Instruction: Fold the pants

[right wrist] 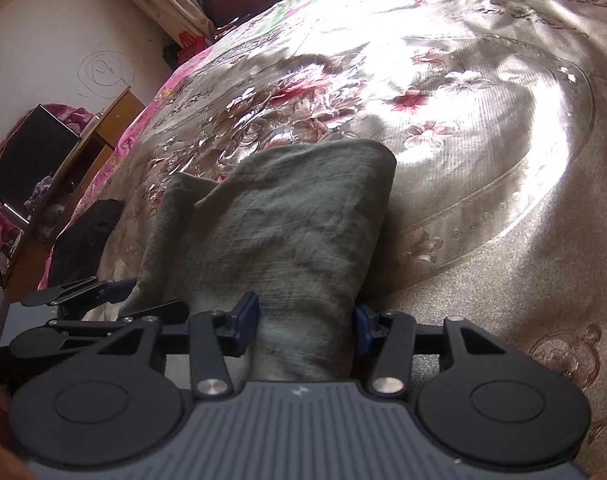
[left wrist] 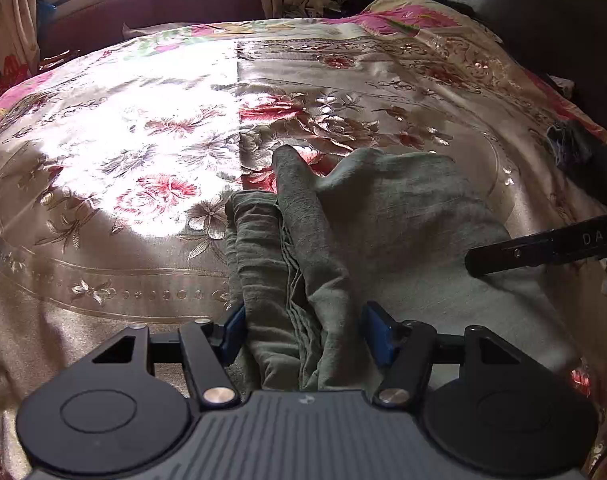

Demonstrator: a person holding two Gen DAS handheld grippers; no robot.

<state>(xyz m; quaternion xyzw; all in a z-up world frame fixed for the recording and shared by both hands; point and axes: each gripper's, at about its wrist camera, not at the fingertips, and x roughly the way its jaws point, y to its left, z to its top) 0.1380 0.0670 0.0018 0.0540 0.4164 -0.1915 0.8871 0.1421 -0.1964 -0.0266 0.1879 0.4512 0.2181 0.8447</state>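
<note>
The grey-green pants (left wrist: 383, 232) lie folded in a bundle on the floral bedspread (left wrist: 143, 160). In the left wrist view, stacked folds run between my left gripper's (left wrist: 305, 332) blue pads, which stand apart at the cloth's sides without squeezing it. A black finger of the right gripper (left wrist: 543, 246) reaches in from the right edge above the pants. In the right wrist view the pants (right wrist: 279, 216) stretch forward from my right gripper (right wrist: 305, 326). Its jaws are apart, with a small gap beside the cloth. The left gripper (right wrist: 87, 292) shows at the lower left.
Shiny bedspread (right wrist: 463, 140) extends far beyond the pants, sunlit in the middle. A dark garment (right wrist: 87, 236) lies at the bed's left edge near a wooden table (right wrist: 83, 148). A maroon headboard (left wrist: 155, 0), curtains and a window are at the back.
</note>
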